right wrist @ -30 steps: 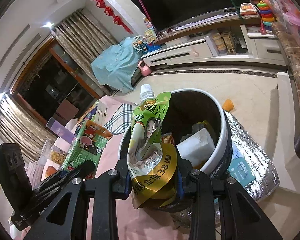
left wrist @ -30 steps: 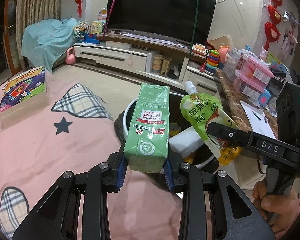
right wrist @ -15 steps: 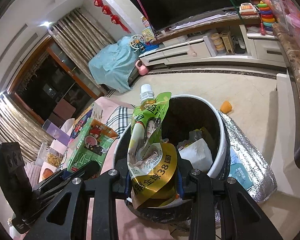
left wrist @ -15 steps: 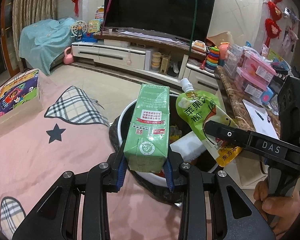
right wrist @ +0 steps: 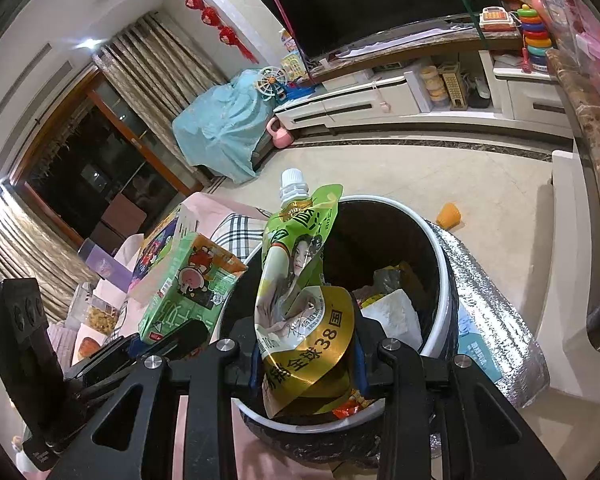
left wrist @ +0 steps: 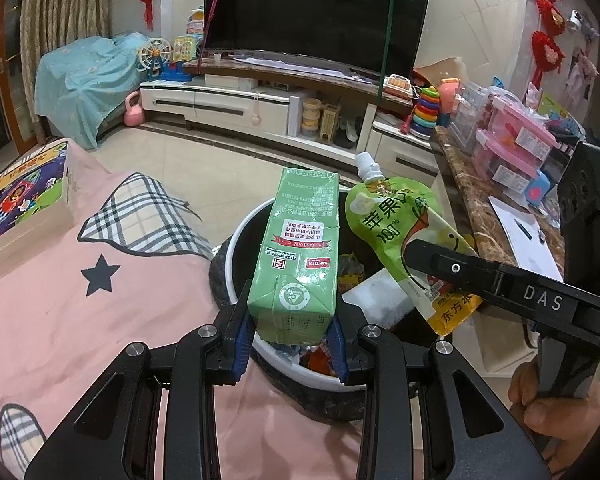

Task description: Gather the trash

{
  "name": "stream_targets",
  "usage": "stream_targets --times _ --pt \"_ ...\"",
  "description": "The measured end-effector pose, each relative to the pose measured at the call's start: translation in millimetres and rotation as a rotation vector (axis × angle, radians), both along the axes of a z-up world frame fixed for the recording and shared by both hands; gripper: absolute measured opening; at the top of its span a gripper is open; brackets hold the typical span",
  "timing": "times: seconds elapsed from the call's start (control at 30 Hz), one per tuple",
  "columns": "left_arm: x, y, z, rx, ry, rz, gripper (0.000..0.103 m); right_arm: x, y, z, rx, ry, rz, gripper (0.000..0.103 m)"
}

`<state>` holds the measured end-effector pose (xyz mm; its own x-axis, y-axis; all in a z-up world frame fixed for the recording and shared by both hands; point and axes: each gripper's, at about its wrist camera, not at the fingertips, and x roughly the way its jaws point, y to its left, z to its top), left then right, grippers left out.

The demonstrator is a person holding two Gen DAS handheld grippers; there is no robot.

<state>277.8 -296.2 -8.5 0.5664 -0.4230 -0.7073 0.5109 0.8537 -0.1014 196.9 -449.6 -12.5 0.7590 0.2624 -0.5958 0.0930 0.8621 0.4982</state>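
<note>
Lying at the far left of the left wrist view, a colourful picture book (left wrist: 24, 196) rests on a pink bedsheet (left wrist: 100, 320) printed with plaid patches and a dark star. Right of it, the left gripper (left wrist: 292, 340) pinches the lower end of a green drink carton (left wrist: 300, 256) between its blue pads; the carton stands nearly upright and hangs over the near left rim of a white-rimmed trash bin (left wrist: 236, 248) lined with a dark bag. Inside the bin sit a white crumpled piece (left wrist: 376, 296) and some colourful wrappers, too jumbled to name with confidence. Further right, the right gripper (left wrist: 452, 280) comes in from the side, clamped on a green juice pouch (left wrist: 396, 220) with a white cap, which tilts over the bin's right half. A person's hand (left wrist: 548, 408) grips the handle at the lower right.

In the right wrist view the carton (right wrist: 184, 284) appears at the left, held by the other gripper (right wrist: 172, 340) beside the bin's rim (right wrist: 440, 264). At centre the right gripper (right wrist: 306, 364) squeezes the pouch's (right wrist: 300, 280) crumpled gold base, the cap pointing up and away, the pouch over the near part of the bin opening. Right of the bin, a silver insulated bag (right wrist: 492, 312) lies against its wall on the tiled floor (right wrist: 420, 176), with a small orange cup (right wrist: 449, 215) beyond
</note>
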Motion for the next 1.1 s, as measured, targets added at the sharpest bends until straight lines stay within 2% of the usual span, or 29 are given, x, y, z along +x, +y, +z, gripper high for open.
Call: stream_targets --times 0.37,0.5,0.67,0.73,0.8,0.93,1.0,1.1 --pt "6 -11 -3 0.009 0.027 -0.007 0.03 7 -3 -2 -0.002 0.024 -0.01 0.034" --pt "7 -10 -4 0.001 0.043 -0.004 0.031 9 -3 -3 -0.002 0.029 -0.016 0.037" --pt "4 -3 0 -0.009 0.027 0.013 0.05 7 -9 -3 0.01 0.021 -0.036 0.043" --pt "1 4 2 -0.02 0.023 0.026 0.053 3 -9 -2 0.015 0.013 -0.043 0.048" --pt "-3 14 4 -0.037 0.026 0.04 0.055 0 -8 0 0.014 0.004 -0.043 0.059" --pt "-11 33 5 -0.064 0.03 0.072 0.057 -12 -3 9 0.017 -0.028 -0.052 0.07" --pt "-18 45 6 -0.08 0.029 0.086 0.058 -17 -1 11 0.019 -0.042 -0.061 0.08" --pt "-30 63 7 -0.095 0.021 0.112 0.06 -27 6 14 0.029 -0.059 -0.071 0.084"
